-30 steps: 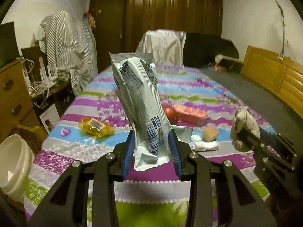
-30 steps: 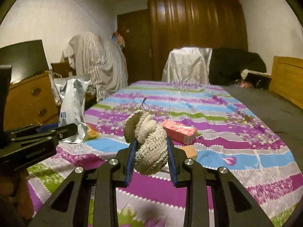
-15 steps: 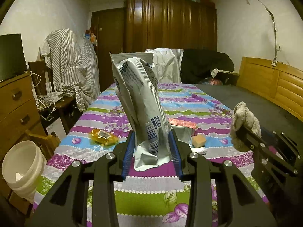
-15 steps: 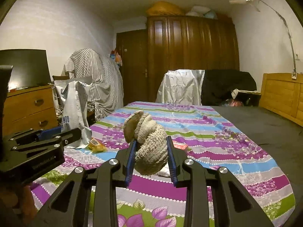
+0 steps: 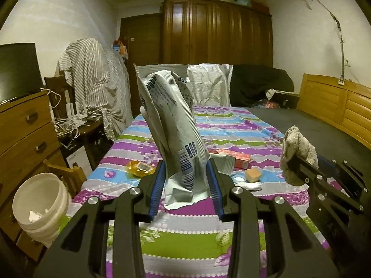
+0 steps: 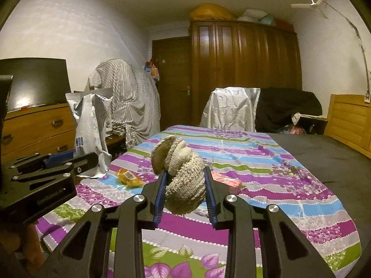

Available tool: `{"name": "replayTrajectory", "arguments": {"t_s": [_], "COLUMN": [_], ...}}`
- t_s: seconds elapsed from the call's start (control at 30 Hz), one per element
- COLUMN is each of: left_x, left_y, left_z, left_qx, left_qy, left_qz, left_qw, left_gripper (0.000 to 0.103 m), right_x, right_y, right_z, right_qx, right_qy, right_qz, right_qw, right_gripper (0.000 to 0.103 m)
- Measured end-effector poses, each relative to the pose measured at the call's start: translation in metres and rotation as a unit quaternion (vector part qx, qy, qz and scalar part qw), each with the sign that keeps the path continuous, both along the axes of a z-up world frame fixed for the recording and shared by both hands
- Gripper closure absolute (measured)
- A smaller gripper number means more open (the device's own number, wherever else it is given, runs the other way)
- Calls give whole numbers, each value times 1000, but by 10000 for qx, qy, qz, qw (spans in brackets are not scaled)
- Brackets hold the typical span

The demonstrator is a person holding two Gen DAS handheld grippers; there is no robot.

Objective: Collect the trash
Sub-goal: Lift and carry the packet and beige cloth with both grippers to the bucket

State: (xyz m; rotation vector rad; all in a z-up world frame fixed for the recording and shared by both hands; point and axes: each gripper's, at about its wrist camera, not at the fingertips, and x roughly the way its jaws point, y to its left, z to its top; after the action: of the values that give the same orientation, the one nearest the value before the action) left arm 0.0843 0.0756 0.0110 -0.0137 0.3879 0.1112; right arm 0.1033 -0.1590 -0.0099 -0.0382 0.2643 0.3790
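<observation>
My left gripper (image 5: 185,185) is shut on a tall silver-white snack bag (image 5: 174,125), held upright above the near end of the bed; the bag also shows in the right wrist view (image 6: 90,129). My right gripper (image 6: 184,190) is shut on a balled-up beige knitted cloth (image 6: 183,173), seen also at the right of the left wrist view (image 5: 299,150). On the striped bedspread lie a yellow wrapper (image 5: 139,168), a red carton (image 5: 234,156), a tan cube (image 5: 254,173) and white crumpled bits (image 5: 251,185). A white bucket (image 5: 39,206) with scraps inside stands on the floor at the left.
A wooden dresser (image 5: 23,134) with a dark screen stands at the left, beside a chair draped in striped cloth (image 5: 97,88). A wardrobe (image 5: 215,34) fills the far wall. A wooden headboard (image 5: 336,106) runs along the right side of the bed.
Both grippers have risen and pulled back from the bed, each keeping its hold. The trash items on the bedspread look farther away and the bucket is more in view.
</observation>
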Motion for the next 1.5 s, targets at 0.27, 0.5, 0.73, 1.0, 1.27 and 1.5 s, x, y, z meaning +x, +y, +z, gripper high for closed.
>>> {"name": "replayTrajectory", "arguments": {"t_s": [0.27,0.5,0.73,1.0,1.27,1.5], "left_x": [-13,-25,-42,-58,-62,-68], "left_y": [40,81,133,187,238,281], "left_z": [6,12,17,23,25,18], "left_qx": [-65,-82,-126,-140,-147,-224], "left_qy": [-43,-88,-58,-28,97,321], "left_qz": [426,889,1450,1965,2350,2605], "left_qw": [9991,9960,9893,9804,9718,9647], "left_gripper": [68,68,68,68,68,68], "right_x": [3,3,2,-1,6,20], "right_y": [53,109,179,260,348,424], "right_z": [14,27,46,62,70,72], "right_qx": [-93,-180,-178,-239,-378,-545], "right_qy": [-67,-124,-121,-48,134,450], "right_qz": [447,898,1423,1999,2521,2932], "right_qw": [9989,9957,9896,9795,9669,9534], "right_gripper": [71,71,71,71,71,71]}}
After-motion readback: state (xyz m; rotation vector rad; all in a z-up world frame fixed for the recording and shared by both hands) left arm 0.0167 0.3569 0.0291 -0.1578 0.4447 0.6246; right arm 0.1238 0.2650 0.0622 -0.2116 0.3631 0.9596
